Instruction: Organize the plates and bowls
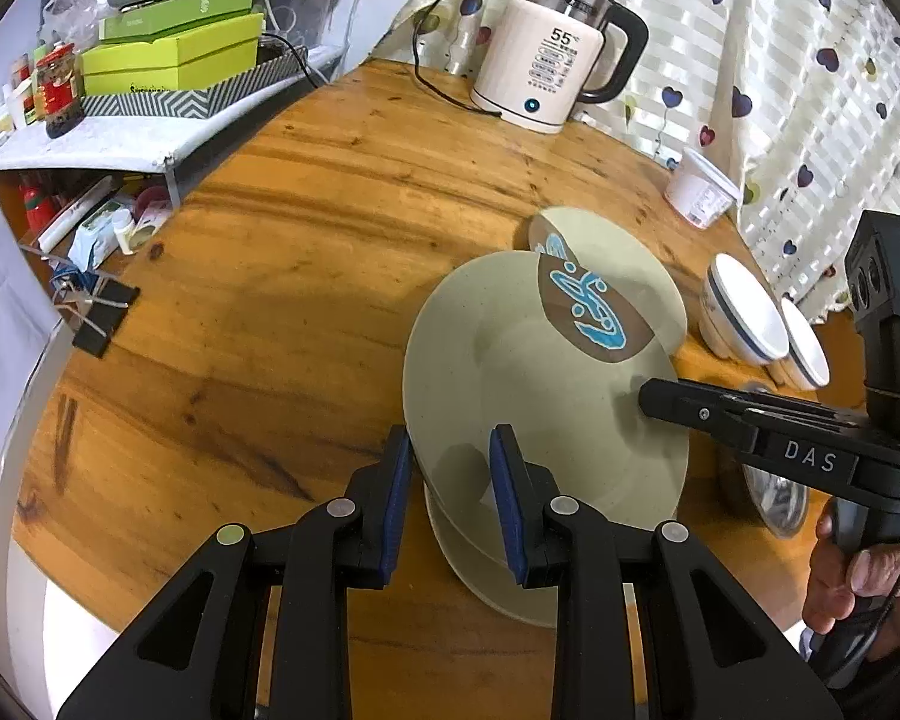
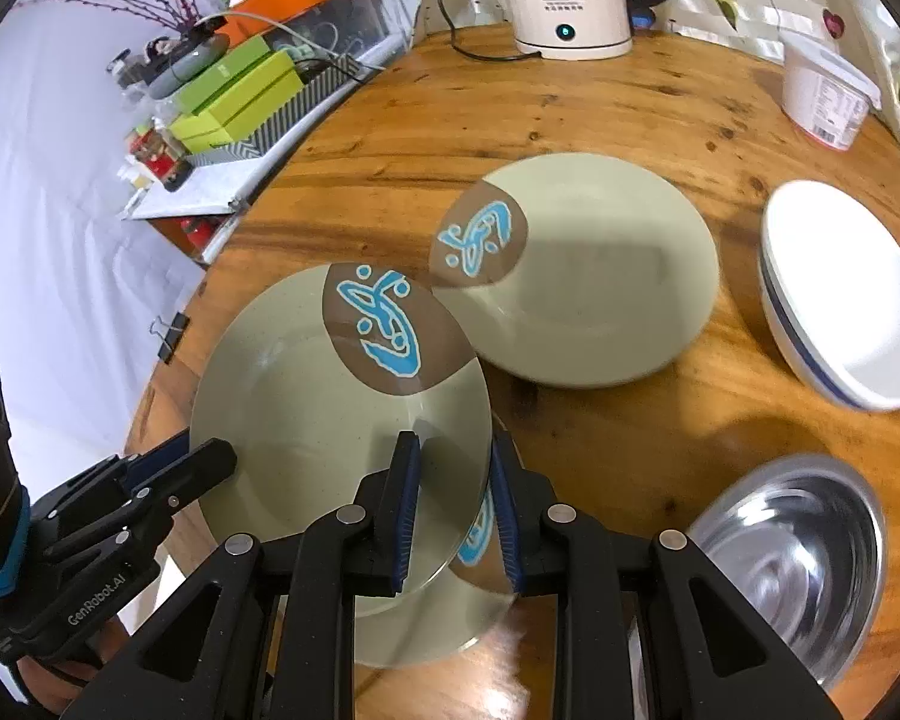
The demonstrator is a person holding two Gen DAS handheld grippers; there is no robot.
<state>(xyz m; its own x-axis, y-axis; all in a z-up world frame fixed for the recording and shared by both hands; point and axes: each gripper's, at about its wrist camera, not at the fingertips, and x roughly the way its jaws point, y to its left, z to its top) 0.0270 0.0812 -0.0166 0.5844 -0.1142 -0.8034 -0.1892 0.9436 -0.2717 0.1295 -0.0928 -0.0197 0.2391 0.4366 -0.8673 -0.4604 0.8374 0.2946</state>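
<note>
Room: wood round table (image 2: 660, 102) by a curtain with hearts, with a kettle (image 1: 546, 72) at 12 o'clock and boxes on a shelf at 10 o'clock.
Top plate: we hold a pale green plate with a blue fish picture (image 2: 330, 420) tilted up over the table. It is at 6 o'clock in the right view.
Our left tongs (image 1: 450, 474): they bracket the plate's near rim, one pad on each side. The gap looks wider than the rim, so we cannot tell if they pinch it.
Our right tongs (image 2: 455, 480): they bracket the other edge the same way. Again, we cannot tell if they squeeze.
Why two tongs: we think a wide, flat plate tips from one edge, so we steady both sides.
Plate below: another green plate (image 1: 498, 576) sits under the lifted one, so these look like a stack.
Far plate: one more fish plate (image 2: 594, 276) lies flat at 1 o'clock.
Bowls: white bowls with a blue line (image 2: 846, 300) nest at 3 o'clock, and a shiny metal bowl (image 2: 792, 552) sits at 4 o'clock.
Next: we guess the plates go together, like with like.
Care: the plate could slip.
</note>
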